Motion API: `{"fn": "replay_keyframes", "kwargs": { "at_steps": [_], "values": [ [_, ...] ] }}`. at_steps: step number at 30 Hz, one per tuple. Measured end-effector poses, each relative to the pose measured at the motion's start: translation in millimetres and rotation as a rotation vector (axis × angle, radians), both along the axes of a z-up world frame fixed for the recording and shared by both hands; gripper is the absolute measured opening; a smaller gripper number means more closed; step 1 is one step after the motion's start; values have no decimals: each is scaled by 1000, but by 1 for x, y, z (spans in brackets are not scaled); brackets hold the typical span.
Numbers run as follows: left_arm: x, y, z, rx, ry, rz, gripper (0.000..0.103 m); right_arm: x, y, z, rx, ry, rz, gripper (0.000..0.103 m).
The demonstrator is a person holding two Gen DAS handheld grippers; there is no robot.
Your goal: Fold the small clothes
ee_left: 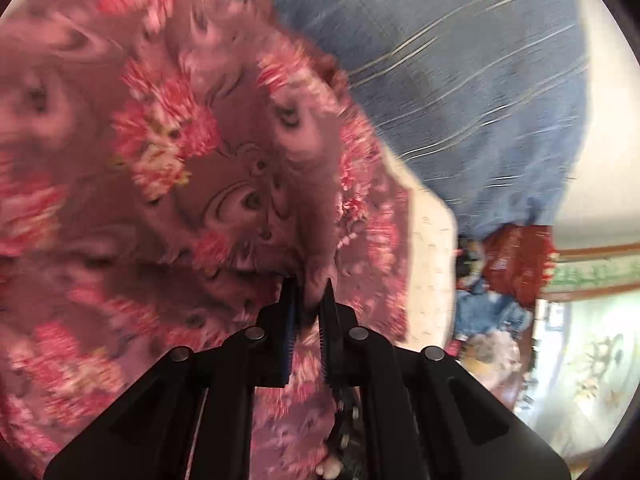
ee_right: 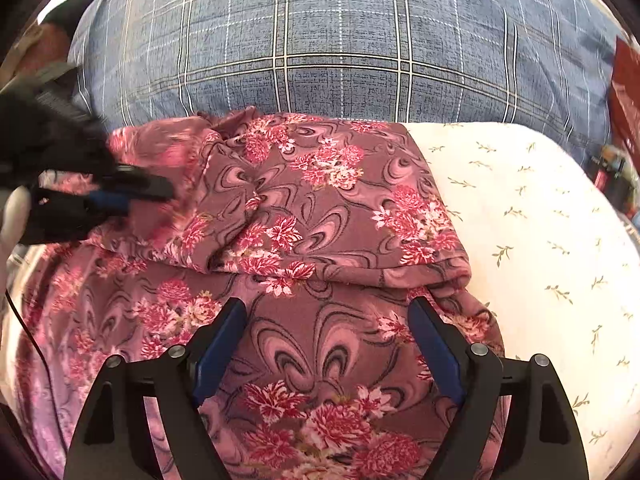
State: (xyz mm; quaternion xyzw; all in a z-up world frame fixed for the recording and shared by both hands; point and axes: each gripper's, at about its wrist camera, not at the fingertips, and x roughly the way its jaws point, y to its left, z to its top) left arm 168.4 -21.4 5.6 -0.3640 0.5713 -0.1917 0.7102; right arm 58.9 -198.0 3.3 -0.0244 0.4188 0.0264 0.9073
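On the bed: a pink flowered garment [ee_right: 320, 216] lies spread over a cream sheet [ee_right: 540, 248], with a blue checked pillow [ee_right: 340, 40] just behind it.
Garment layout: an upper layer is folded over a lower one; its folded edge runs across the middle of the right wrist view, and its right-hand edge ends on the sheet.
Left gripper [ee_left: 310, 284]: jaws nearly together, a pinch of the garment's cloth caught between the tips; the view is blurred, so how firmly it grips I cannot tell. From the right wrist view it sits at the garment's left edge [ee_right: 160, 190].
Right gripper [ee_right: 328, 320]: jaws spread wide, nothing between the pads; it hangs over the lower layer, just short of the folded edge.
Open room: bare sheet lies to the right of the garment, reaching to the bed's rim.
Tight side: the pillow touches the garment's far edge.
Beyond the bed: a heap of other clothes [ee_left: 516, 264], red and blue, blurred.
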Motion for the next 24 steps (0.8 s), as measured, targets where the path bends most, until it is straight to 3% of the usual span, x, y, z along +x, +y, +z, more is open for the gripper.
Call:
{"fn": "replay_keyframes", "kwargs": {
  "at_steps": [1, 2, 4, 6, 8, 10, 13, 14, 15, 16, 17, 19, 24],
  "values": [
    [-10, 14, 11, -18, -47, -7, 26, 1, -4, 3, 36, 8, -10, 84],
    [-19, 28, 13, -14, -77, -9, 52, -1, -10, 5, 75, 11, -21, 85],
    [-37, 57, 24, 52, -149, 33, 75, 4, -20, 13, 206, 14, -38, 86],
    [-40, 80, 20, 93, -162, 65, 76, 14, -25, 16, 341, 20, -50, 86],
    [-37, 102, 5, 73, -109, 107, 76, 32, -20, 14, 418, 43, -57, 86],
    [-38, 125, -11, 56, -70, 147, 76, 45, -8, 10, 426, 61, -58, 86],
    [-31, 127, -22, 55, -47, 187, 76, 57, 16, 6, 405, 59, -34, 83],
    [-29, 129, -25, 50, -35, 198, 76, 60, 27, 6, 384, 58, -5, 70],
    [-27, 133, -27, 32, -24, 208, 76, 63, 38, 5, 348, 68, 26, 47],
    [-23, 128, -28, 26, -21, 212, 76, 66, 49, 5, 308, 87, 57, 37],
    [-23, 130, -28, 23, -18, 217, 76, 68, 57, 5, 263, 98, 85, 18],
    [-23, 133, -27, 16, -23, 217, 76, 67, 57, 14, 245, 77, 125, 13],
    [-26, 138, -30, 18, -22, 219, 76, 52, 3, 56, 404, -45, 66, 12]
  ]
}}
